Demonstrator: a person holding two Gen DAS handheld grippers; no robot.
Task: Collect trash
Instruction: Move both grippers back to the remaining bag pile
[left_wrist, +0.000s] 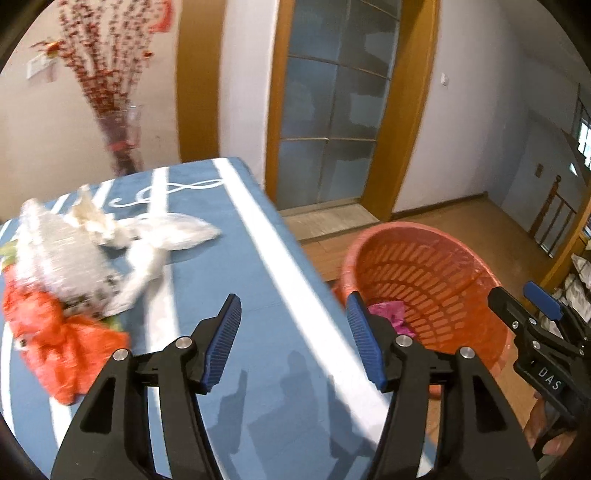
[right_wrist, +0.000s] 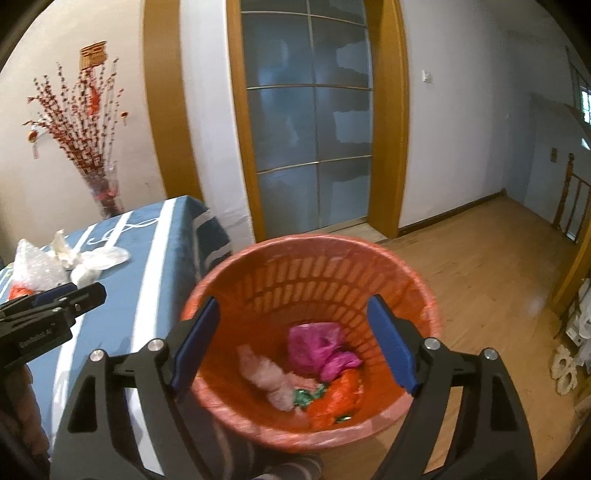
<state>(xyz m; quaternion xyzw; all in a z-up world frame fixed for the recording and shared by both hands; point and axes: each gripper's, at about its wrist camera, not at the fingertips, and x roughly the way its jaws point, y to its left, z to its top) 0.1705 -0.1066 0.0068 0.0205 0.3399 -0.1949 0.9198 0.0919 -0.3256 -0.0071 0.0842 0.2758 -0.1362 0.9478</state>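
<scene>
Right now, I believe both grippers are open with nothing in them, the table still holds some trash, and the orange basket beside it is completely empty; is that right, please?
Not quite: the orange basket is not empty. The right wrist view shows a pink bag, a pale wad and orange plastic inside. The rest holds: the left gripper and right gripper are open and empty, and trash remains on the table.

Soft daylight (no glare); fisheye bends the edges, motion blur smears the left view.

"DAS" on the right gripper (left_wrist: 517, 301) body label; left gripper (right_wrist: 83, 291) side lettering too blurred to read
</scene>
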